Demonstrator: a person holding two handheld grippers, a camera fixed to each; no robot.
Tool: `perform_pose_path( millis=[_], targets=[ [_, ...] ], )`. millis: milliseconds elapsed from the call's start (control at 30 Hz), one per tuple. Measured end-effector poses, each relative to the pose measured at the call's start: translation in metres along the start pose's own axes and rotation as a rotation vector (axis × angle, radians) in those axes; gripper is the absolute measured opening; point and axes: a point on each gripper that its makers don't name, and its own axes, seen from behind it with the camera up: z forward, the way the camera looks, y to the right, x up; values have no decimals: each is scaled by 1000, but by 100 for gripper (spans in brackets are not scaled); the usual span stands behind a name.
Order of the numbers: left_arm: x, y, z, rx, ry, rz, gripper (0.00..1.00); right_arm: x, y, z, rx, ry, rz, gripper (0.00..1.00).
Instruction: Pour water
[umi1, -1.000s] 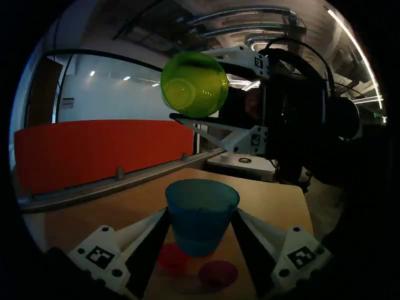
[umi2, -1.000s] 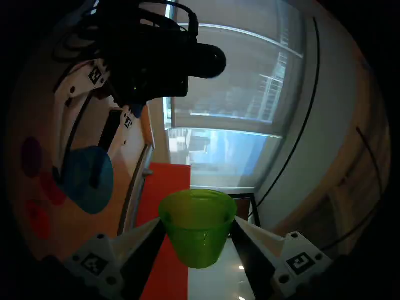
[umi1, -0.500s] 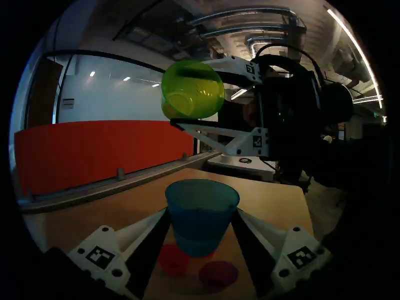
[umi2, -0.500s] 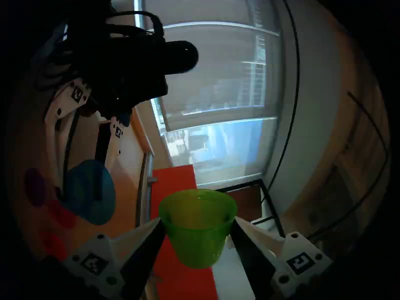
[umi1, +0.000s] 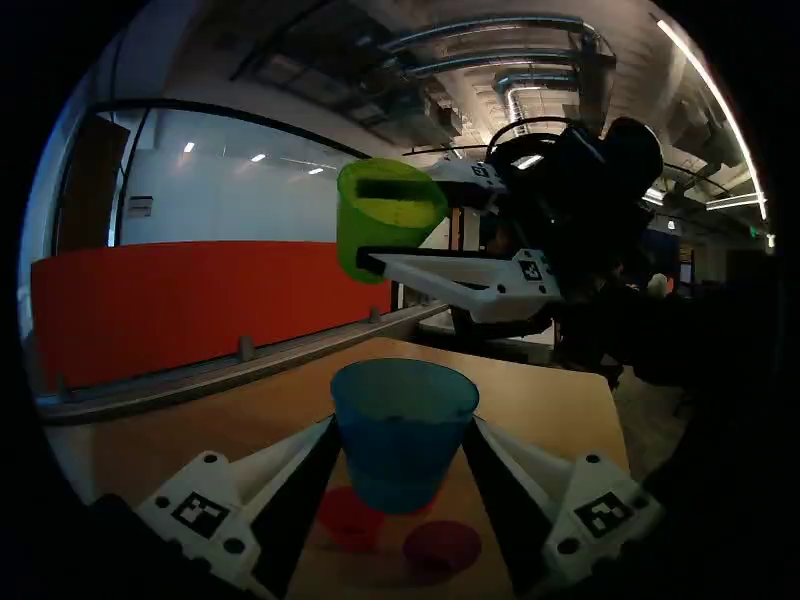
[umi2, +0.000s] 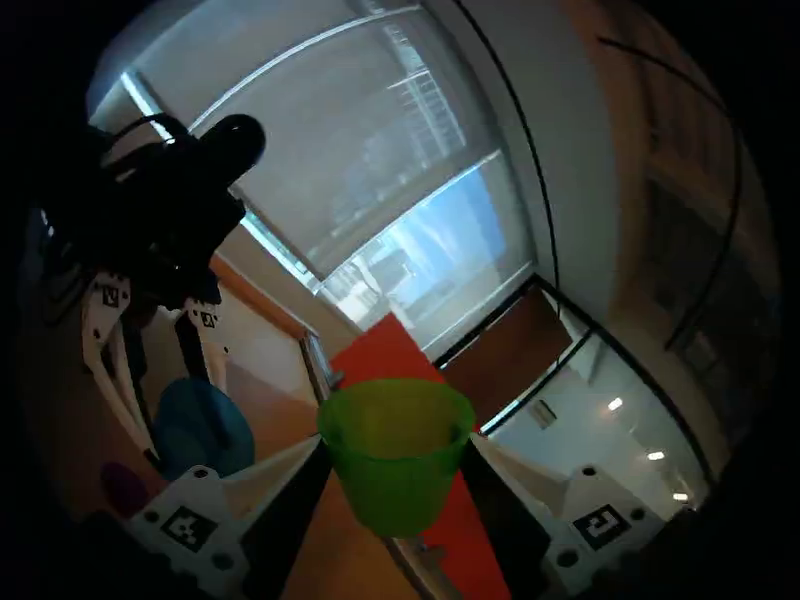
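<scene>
Green translucent plastic cup (umi2: 396, 455): held by right gripper (umi2: 397, 450), both fingers closed in on its sides, firm hold. Location: in the air, above and beyond blue translucent plastic cup (umi1: 403, 430), well apart from it, close to upright w/ slight tilt.

Blue cup: held by left gripper (umi1: 403, 425), fingers narrowed onto both sides, over pale wooden tabletop (umi1: 540, 400). Small red round piece (umi1: 345, 515) and magenta round piece (umi1: 440, 545) lie on the tabletop below it.

Water: level in either cup cannot be told.

Step, as judged: pour green into blue. To do well: bring green rim right over blue mouth before tipping, lower the gap, tip slowly, keep blue cup level and still, no squeeze hard enough to buckle thin walls.

View notes: left gripper view gives green cup side-on, so tilt and height vs. blue cup read clearly, plus orange-red partition (umi1: 200, 300). Right gripper view gives a window w/ blind (umi2: 380, 190), blue cup low at left; tilt unreadable there.
</scene>
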Motion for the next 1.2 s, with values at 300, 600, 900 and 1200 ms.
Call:
perform_pose_path(
  millis=[300, 600, 900, 1200],
  targets=[
    [2, -1, -3, 6, 1, 4, 83, -9, -6, 1, 43, -20, 366, 86],
    [0, -2, -6, 13, -7, 12, 83, -8, -11, -2, 112, -17, 620, 86],
    [-1, -8, -9, 28, -11, 11, 83, -19, -16, -5, 122, -51, 657, 87],
    [-3, -20, -17, 59, -18, 11, 83, -38, -16, -16, 116, -81, 700, 87]
  ],
)
